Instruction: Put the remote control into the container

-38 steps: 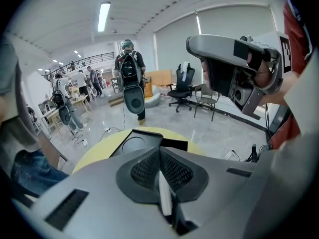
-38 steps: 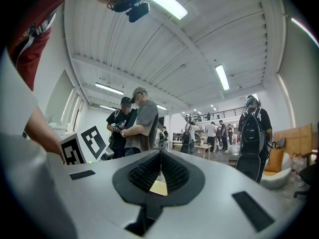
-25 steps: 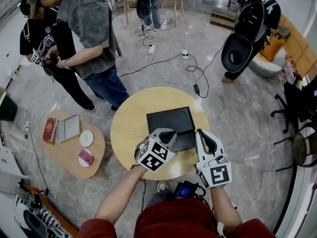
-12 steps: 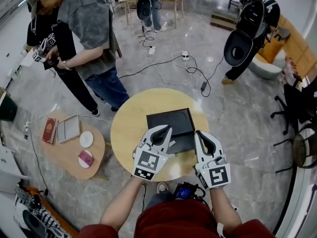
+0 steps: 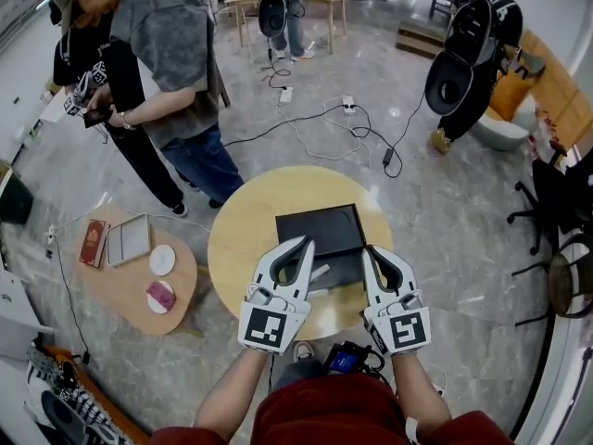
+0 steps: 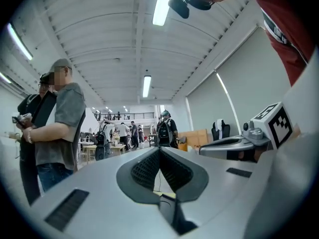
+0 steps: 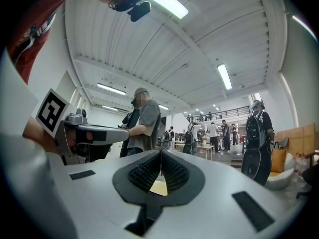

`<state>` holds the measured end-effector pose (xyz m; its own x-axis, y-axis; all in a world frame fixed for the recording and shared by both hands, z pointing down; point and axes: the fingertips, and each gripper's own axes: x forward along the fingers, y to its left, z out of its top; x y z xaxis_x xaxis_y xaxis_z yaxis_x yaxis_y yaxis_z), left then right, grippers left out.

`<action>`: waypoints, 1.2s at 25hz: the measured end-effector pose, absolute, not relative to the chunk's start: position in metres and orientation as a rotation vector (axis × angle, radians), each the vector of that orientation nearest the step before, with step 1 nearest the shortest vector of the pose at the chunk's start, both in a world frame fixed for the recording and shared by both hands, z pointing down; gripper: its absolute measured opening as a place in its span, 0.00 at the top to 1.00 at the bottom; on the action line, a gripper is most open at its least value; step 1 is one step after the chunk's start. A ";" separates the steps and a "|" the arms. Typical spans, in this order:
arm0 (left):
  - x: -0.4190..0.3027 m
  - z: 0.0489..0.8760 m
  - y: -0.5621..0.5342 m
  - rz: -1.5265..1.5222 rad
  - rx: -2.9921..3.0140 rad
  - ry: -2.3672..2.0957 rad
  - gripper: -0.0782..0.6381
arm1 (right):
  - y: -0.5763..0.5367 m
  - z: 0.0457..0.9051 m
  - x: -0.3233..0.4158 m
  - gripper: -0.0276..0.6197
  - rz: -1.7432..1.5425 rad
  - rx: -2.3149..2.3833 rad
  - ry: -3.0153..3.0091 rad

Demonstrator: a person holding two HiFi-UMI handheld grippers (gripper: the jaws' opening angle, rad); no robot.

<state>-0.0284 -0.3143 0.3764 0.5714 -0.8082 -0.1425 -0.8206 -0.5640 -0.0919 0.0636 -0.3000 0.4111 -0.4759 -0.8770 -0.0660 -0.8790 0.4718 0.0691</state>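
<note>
A black square container [image 5: 320, 225] sits on the round wooden table [image 5: 243, 239]. A slim pale remote control [image 5: 318, 273] lies in the container's near part, between the two grippers. My left gripper [image 5: 304, 241] hangs over the container's near left corner, shut and empty, apart from the remote. My right gripper [image 5: 368, 247] is shut and empty over the near right corner. In the left gripper view the left gripper [image 6: 159, 151] points out level into the room, pads pressed together. The right gripper view shows the right gripper [image 7: 160, 153] the same way.
A low side table [image 5: 130, 290] at the left carries a red book [image 5: 92, 242], a tablet [image 5: 128, 239] and two round discs. Two people [image 5: 157, 72] stand beyond the table. Cables [image 5: 343, 123] lie on the floor; a person with a backpack [image 5: 468, 58] is at the far right.
My left gripper has risen and tipped up from pointing down at the container to level. The remote now shows uncovered. The right gripper kept still. The backpack person stepped right.
</note>
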 end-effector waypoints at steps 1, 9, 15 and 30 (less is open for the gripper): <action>-0.030 0.371 -0.312 0.168 -2.641 1.400 0.87 | -0.301 0.408 0.062 0.92 0.147 -1.591 2.661; -0.044 0.362 -0.300 0.278 -2.585 1.506 0.87 | -0.300 0.409 0.061 0.92 0.156 -1.593 2.690; -0.049 0.370 -0.295 0.289 -2.556 1.541 0.87 | -0.299 0.413 0.059 0.92 0.154 -1.576 2.715; -0.063 0.381 -0.287 0.315 -2.515 1.637 0.87 | -0.302 0.410 0.051 0.92 0.165 -1.550 2.749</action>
<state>-0.0631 -0.2873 0.3813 0.3919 -0.8880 -0.2405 -0.9139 -0.4059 0.0097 0.0513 -0.3016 0.4104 -0.5188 -0.8542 -0.0348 -0.8523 0.5135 0.0998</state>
